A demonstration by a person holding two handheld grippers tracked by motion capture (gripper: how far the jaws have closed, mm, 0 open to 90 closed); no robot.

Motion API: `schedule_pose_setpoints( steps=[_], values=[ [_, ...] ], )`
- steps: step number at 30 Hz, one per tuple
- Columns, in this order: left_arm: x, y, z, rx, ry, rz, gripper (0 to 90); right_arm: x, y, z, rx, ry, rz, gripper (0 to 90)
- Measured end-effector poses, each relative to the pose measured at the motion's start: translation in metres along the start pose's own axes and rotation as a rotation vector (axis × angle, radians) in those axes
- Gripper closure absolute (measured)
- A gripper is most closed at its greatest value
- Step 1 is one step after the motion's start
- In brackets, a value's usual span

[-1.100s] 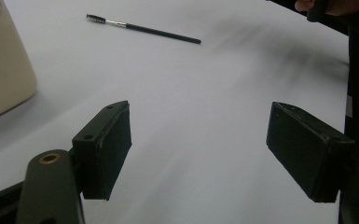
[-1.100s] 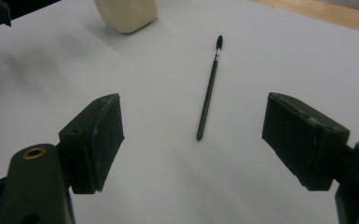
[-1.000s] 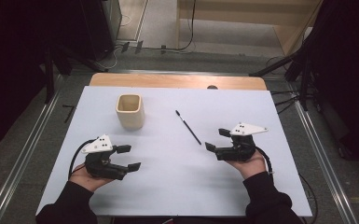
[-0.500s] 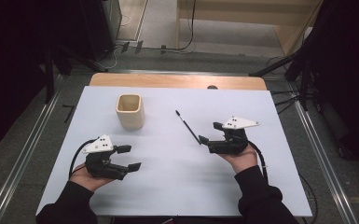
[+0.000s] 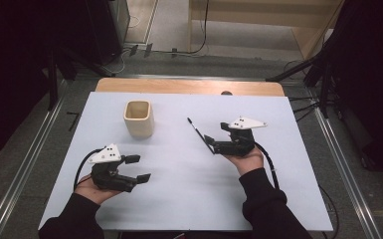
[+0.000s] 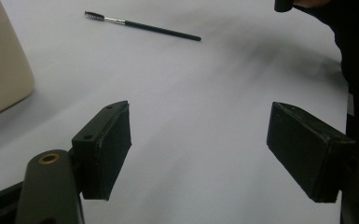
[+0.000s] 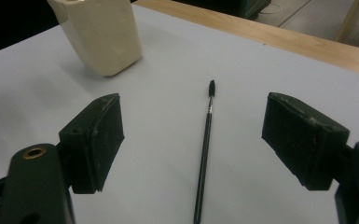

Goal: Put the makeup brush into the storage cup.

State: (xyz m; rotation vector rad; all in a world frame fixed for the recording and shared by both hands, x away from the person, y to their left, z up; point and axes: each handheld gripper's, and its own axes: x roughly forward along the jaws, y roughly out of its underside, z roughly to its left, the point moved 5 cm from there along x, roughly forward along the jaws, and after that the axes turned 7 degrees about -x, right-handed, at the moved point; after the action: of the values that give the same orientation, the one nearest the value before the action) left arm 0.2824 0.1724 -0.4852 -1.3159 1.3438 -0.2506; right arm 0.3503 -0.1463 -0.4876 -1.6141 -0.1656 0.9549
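Jaws of the right gripper (image 5: pixel 210 143) stand wide apart at centre right of the high view, straddling the near end of a thin black brush with a small bristled tip (image 7: pixel 204 146), which lies flat on the white tabletop (image 5: pixel 179 199) and runs up the middle of the right gripper view without touching either jaw. The left gripper (image 5: pixel 138 168) sits at lower left of the high view with its jaws likewise spread on nothing. A cream, squarish cup (image 5: pixel 139 118) stands upright at upper left of the sheet, well apart from the brush.
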Motion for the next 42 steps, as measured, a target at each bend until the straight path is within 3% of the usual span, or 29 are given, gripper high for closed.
schedule_pose_setpoints(
  steps=[7, 15, 21, 26, 27, 28, 32, 40, 42],
  values=[
    [0.001, 0.0, 0.0, 0.004, 0.0, 0.01, 22.3, 0.013, -0.008, 0.001, -0.004, 0.005, -0.001, 22.7],
    [0.001, 0.001, 0.001, 0.0, 0.002, 0.017, 22.2, 0.027, -0.017, 0.0, -0.018, -0.002, 0.035, 22.6],
    [0.002, 0.003, 0.0, -0.005, 0.013, 0.033, 21.9, 0.033, -0.02, 0.0, -0.018, -0.036, 0.131, 22.2],
    [0.002, 0.003, 0.0, -0.008, 0.013, 0.038, 21.7, 0.036, -0.023, -0.001, -0.049, -0.036, 0.221, 22.2],
    [0.002, 0.003, 0.0, -0.009, 0.013, 0.038, 21.7, 0.037, -0.024, -0.002, -0.056, -0.041, 0.243, 22.0],
    [0.002, 0.003, 0.0, -0.009, 0.013, 0.039, 21.7, 0.039, -0.024, -0.002, -0.069, -0.04, 0.298, 21.9],
    [0.003, 0.003, 0.0, -0.01, 0.014, 0.04, 21.7, 0.043, -0.024, -0.002, -0.088, -0.035, 0.342, 22.0],
    [0.003, 0.004, 0.0, -0.013, 0.014, 0.044, 21.6, 0.05, -0.026, -0.001, -0.077, -0.063, 0.424, 22.6],
    [0.003, 0.004, 0.0, -0.012, 0.013, 0.045, 21.5, 0.053, -0.026, -0.001, -0.074, -0.081, 0.468, 22.9]
  ],
)
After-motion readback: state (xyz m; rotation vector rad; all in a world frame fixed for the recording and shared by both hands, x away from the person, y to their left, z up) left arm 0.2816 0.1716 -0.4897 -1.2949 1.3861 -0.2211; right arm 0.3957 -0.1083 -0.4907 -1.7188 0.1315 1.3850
